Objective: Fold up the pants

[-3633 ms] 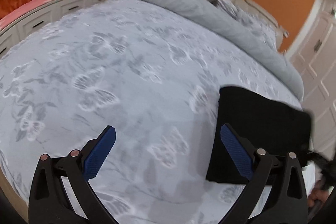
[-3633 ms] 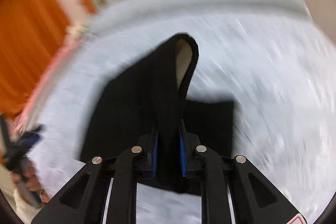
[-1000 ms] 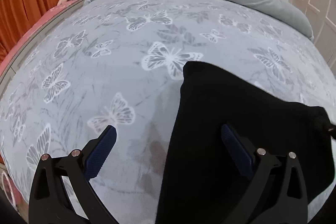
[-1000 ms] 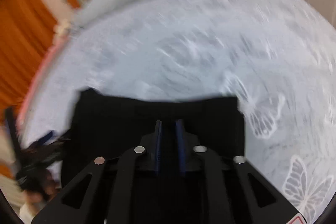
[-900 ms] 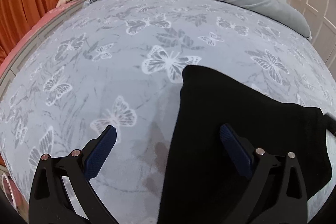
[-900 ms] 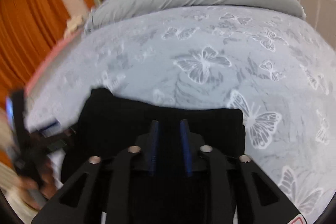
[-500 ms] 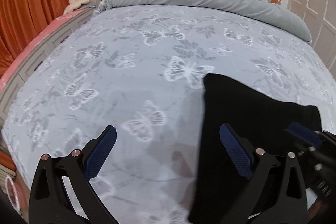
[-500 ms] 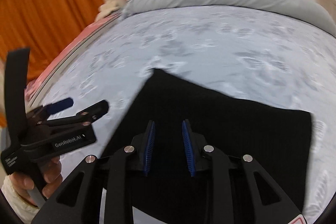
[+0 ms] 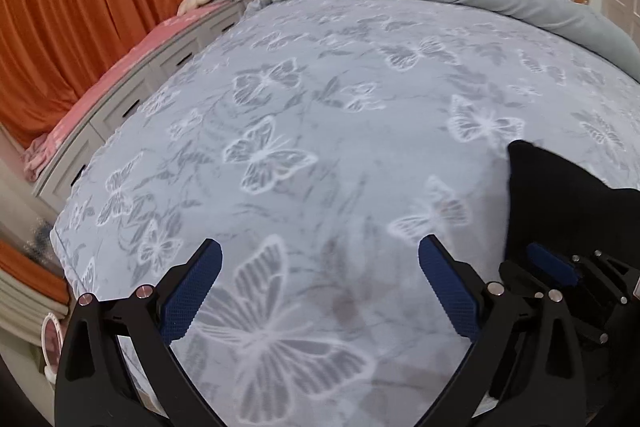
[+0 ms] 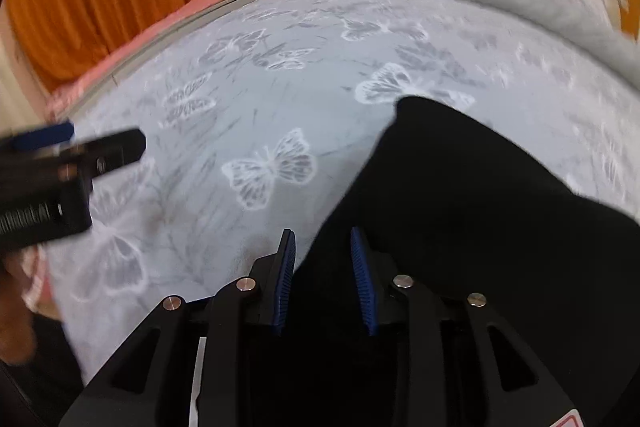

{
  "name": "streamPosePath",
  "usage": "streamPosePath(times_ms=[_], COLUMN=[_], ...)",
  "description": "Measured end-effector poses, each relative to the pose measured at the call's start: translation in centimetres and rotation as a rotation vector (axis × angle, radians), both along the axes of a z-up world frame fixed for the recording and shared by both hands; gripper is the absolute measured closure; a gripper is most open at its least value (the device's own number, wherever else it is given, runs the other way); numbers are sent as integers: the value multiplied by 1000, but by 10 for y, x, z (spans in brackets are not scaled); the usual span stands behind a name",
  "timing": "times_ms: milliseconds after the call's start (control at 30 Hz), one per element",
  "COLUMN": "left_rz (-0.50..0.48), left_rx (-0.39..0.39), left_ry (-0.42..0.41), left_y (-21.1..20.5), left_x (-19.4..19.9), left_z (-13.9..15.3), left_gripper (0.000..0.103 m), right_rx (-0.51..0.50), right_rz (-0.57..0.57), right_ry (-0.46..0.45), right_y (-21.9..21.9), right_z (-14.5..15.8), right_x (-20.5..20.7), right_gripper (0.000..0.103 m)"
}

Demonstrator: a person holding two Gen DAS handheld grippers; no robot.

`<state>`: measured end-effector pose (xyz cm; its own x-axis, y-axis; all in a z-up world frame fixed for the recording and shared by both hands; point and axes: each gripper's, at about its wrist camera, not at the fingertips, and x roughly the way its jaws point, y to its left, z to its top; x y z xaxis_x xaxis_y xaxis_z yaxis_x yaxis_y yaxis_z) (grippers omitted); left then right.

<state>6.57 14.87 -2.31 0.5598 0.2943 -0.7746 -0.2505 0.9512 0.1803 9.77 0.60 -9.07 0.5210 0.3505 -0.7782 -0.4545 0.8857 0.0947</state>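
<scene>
Both grippers, left gripper (image 9: 318, 287) and right gripper (image 10: 323, 281), gape empty; black pants (image 10: 472, 187) lie folded on the bed (image 9: 320, 99), task seemingly finished

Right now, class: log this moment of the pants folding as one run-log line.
stage: fold done, release | left gripper: open, empty, over bedspread | right gripper: open, over pants | pants: folded, flat on bed

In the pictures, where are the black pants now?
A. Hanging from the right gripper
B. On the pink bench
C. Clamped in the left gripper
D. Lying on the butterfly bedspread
D: the black pants lie flat on the butterfly bedspread; both grippers are open and hold nothing.
</scene>
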Motion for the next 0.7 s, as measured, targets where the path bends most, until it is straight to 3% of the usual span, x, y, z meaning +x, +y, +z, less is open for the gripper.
streamPosePath(times_ms=[67, 167, 233, 300, 367, 467, 600, 700], left_rz=[12, 22, 22, 26, 34, 34, 16, -1], left_rx=[-12, -52, -85, -81, -64, -48, -49, -48], left_ry=[15, 37, 28, 5, -18, -37, -41, -31], left_y=[8, 15, 17, 17, 17, 15, 7, -2], left_x=[1, 2, 1, -2, -4, -6, -3, 1], left_z=[-3, -3, 1, 8, 14, 18, 19, 15], left_gripper=[6, 6, 6, 6, 6, 6, 6, 6], right_rx=[-23, 65, 119, 104, 64, 81, -43, -31], right_rz=[18, 20, -39, -109, -213, -219, -170, -168], right_ry=[-18, -19, -71, -86, -56, 10, -95, -97], right_y=[8, -3, -26, -45, -65, -60, -17, -14], right_z=[1, 26, 51, 56, 43, 12, 0, -1], right_x=[0, -1, 0, 8, 20, 32, 26, 30], right_gripper=[65, 73, 73, 73, 72, 70, 66, 66])
